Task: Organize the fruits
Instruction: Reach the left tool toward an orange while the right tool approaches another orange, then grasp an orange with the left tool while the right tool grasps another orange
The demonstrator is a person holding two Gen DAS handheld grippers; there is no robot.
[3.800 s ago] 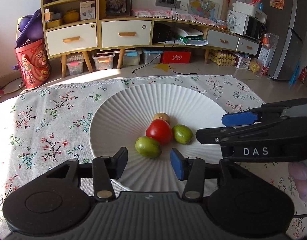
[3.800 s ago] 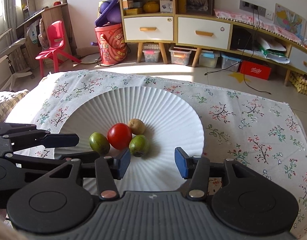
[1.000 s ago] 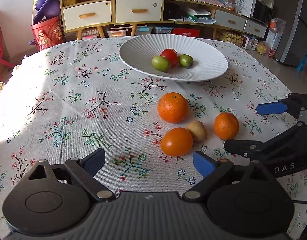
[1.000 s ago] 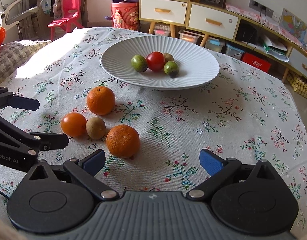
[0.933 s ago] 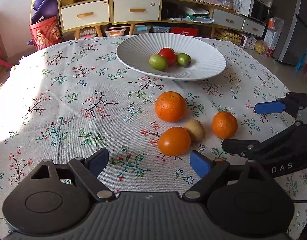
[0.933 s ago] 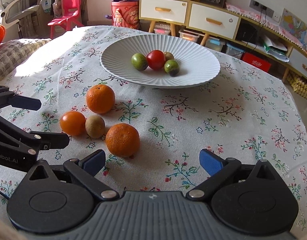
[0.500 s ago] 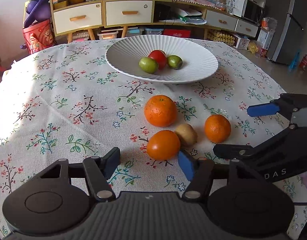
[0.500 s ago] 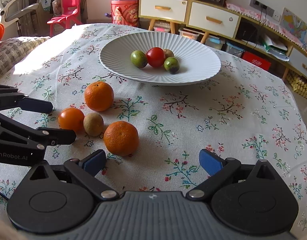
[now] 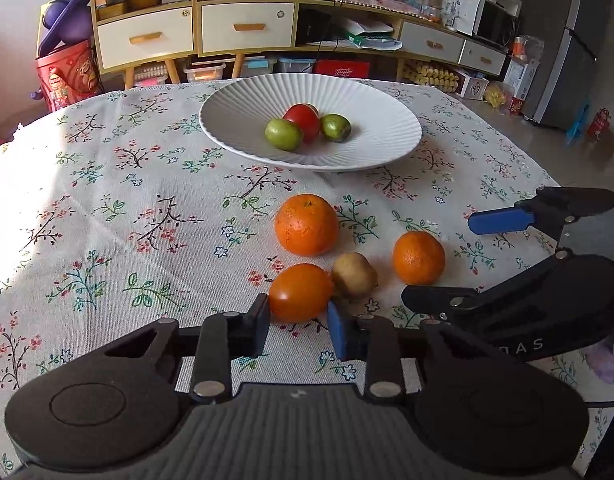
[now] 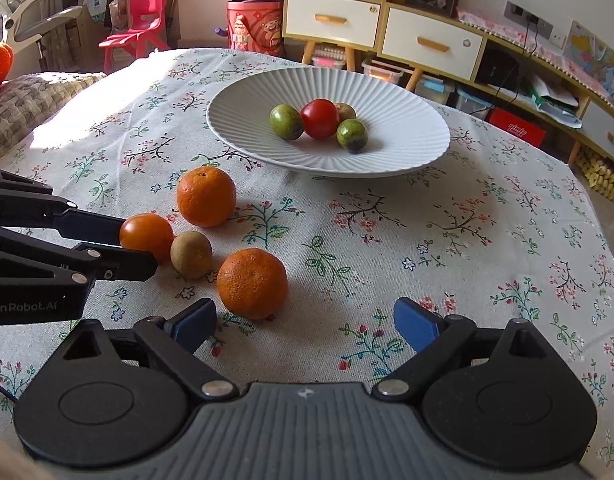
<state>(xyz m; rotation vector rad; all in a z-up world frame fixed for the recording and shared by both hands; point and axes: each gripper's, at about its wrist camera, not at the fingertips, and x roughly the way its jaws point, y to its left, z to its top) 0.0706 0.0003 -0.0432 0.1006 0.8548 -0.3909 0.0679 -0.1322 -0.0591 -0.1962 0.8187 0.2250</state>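
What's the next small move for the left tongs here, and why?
Probably close the left tongs on the orange tomato. Its fingers already flank the fruit, one on each side, but seem not yet clamped. The kiwi touches the tomato's right side, so close gently. The right tongs are wide open, holding nothing.

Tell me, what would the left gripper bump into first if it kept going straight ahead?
Most likely the orange tomato. The left gripper points right at it, with its fingers on either side of the near end. The brown kiwi sits just to the right, touching the tomato.
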